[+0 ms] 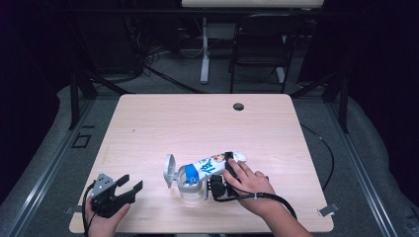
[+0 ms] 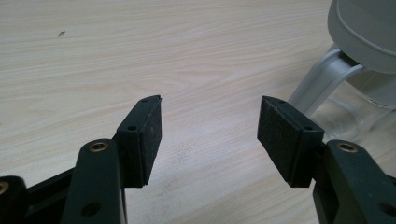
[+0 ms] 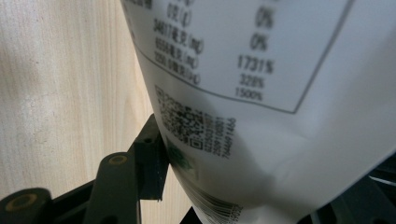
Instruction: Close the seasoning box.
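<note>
Here one pouch [image 1: 213,163], one clear container [image 1: 190,187] (lid open), two grippers.

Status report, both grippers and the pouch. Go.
Right gripper clamped on white-and-blue pouch, tipped over clear jar. Left gripper open, idle beside jar. Jar's grey lid flipped open, nothing blocking.

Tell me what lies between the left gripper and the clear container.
Nothing: in the high view only bare table separates the left gripper from the clear container. The left gripper view shows bare wood between the open jaws too.
</note>
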Demonstrator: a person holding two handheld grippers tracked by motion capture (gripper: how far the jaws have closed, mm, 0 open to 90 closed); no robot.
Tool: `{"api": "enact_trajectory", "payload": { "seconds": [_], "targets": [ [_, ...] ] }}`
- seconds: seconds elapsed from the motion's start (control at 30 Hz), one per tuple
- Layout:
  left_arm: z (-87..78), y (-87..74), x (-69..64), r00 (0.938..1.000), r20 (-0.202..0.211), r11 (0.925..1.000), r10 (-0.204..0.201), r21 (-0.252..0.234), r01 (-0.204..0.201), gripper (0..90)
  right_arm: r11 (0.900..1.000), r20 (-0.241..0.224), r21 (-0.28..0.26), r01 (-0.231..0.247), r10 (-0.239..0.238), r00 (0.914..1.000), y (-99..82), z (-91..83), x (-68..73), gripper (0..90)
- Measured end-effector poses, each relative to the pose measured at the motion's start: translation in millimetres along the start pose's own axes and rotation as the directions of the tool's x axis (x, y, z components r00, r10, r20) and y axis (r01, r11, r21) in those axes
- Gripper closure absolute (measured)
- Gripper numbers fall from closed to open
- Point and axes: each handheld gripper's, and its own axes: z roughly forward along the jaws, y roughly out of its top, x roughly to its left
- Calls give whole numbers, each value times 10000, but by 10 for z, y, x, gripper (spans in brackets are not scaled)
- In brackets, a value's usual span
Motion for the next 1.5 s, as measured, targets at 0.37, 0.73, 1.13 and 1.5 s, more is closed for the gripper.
{"api": "enact_trajectory", "payload": {
  "seconds": [0.37,0.73,1.13,1.5],
  "targets": [
    [-2,-7,4,10000,-33,10000,-72,-55,72,404,9998,5,147,140,-140,9999,17,-3,-9,452],
    [-6,-13,7,10000,-30,10000,-59,24,60,407,9994,74,142,313,-314,9995,32,-8,-25,455],
    [-5,-20,8,10000,-27,10000,-70,15,70,408,9989,55,259,381,-382,9993,45,-10,-34,456],
    [-16,-26,15,9999,-76,9999,-107,-20,107,407,9981,70,321,534,-536,9985,57,-20,-47,458]
  ]
}}
